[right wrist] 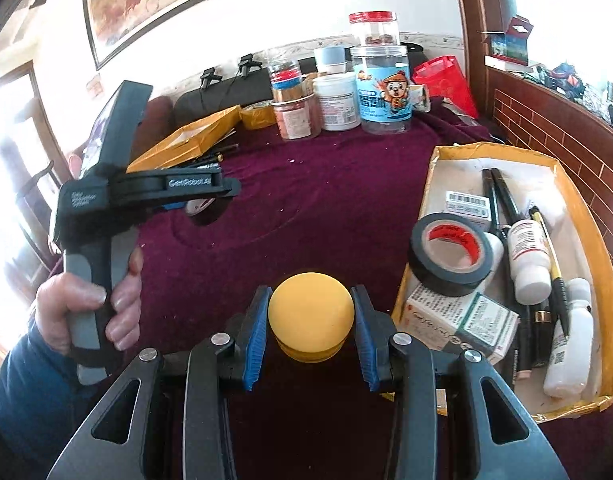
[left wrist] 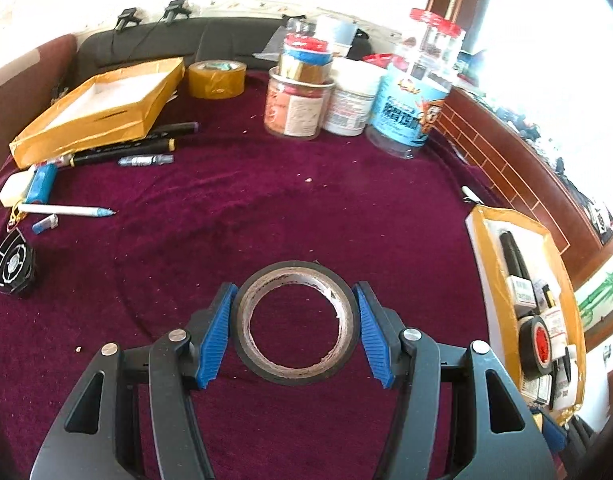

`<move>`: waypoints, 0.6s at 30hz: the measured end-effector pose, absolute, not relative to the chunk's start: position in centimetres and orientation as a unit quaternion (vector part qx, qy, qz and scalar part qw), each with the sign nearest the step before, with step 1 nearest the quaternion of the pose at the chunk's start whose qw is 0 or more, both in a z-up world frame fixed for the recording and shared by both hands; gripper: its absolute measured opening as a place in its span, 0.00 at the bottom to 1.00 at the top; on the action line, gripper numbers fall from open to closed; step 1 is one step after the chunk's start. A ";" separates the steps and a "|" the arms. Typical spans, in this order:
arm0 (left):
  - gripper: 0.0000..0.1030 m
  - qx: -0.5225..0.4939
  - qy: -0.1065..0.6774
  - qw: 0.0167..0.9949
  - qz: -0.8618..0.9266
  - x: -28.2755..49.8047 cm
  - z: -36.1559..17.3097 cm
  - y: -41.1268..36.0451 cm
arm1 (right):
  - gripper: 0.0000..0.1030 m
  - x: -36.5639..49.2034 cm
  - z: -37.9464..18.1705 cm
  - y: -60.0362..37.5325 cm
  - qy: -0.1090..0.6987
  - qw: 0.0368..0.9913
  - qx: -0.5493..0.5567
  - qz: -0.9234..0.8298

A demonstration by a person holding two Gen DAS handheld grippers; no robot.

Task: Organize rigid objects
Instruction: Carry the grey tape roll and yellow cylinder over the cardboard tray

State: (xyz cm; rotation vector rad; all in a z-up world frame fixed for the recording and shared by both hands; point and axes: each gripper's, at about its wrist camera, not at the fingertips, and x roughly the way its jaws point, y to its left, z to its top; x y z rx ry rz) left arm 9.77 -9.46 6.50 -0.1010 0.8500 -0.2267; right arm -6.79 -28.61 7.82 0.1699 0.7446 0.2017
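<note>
Both grippers are seen loaded: the left gripper (left wrist: 294,330) is closed on a dark tape roll (left wrist: 294,322), the blue pads touching its outer rim on either side, and the right gripper (right wrist: 311,322) is clamped on a round yellow container (right wrist: 311,314), gripped across its widest part. In the right wrist view the left gripper (right wrist: 210,208) is also seen from the side, carried in a hand (right wrist: 86,312) above the maroon cloth (left wrist: 266,208), with the roll partly hidden under it. Whether either object is lifted clear of the cloth cannot be told. A yellow-edged tray (right wrist: 438,160) at the right is already packed with a black tape roll (right wrist: 450,256), small boxes, white bottles and pens, while a second yellow-edged tray (left wrist: 106,108) at the far left appears empty. The step in hand is judged to be carrying both items to a tray. For this to be done well, the roll should be kept level so that it is not twisted out of the pads, and the yellow container should be lowered into a bare patch rather than onto the bottles, since little free floor is left in the right tray. Release is best delayed until each item is felt to rest flat, and the cluster of jars (left wrist: 302,100) at the back should be given a wide berth
</note>
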 end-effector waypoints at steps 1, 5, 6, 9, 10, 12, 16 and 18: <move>0.56 -0.048 0.409 0.904 -0.113 9.5 6.6 -9.6 | 0.34 -6.8 7.9 -28.7 0.362 0.923 0.085 0.097; 0.56 -0.034 0.401 0.907 -0.123 9.0 6.9 -10.4 | 0.34 -6.9 8.1 -29.5 0.357 0.925 0.093 0.091; 0.56 -0.032 0.401 0.907 -0.124 8.9 6.8 -10.5 | 0.34 -7.1 8.2 -29.7 0.356 0.926 0.094 0.089; 0.56 -0.024 0.402 0.906 -0.131 8.6 6.8 -11.1 | 0.34 -7.2 8.4 -30.5 0.354 0.927 0.100 0.079; 0.56 -0.021 0.401 0.906 -0.134 8.5 6.7 -11.4 | 0.34 -7.2 8.4 -30.7 0.354 0.926 0.102 0.076; 0.56 -0.015 0.399 0.906 -0.138 8.1 6.8 -11.8 | 0.34 -7.3 8.5 -31.3 0.353 0.927 0.108 0.069; 0.56 -0.006 0.398 0.906 -0.147 7.7 6.7 -12.5 | 0.34 -7.6 8.7 -32.4 0.352 0.927 0.119 0.059; 0.56 -0.002 0.399 0.904 -0.151 7.5 6.7 -12.9 | 0.34 -7.6 8.7 -32.9 0.351 0.927 0.122 0.055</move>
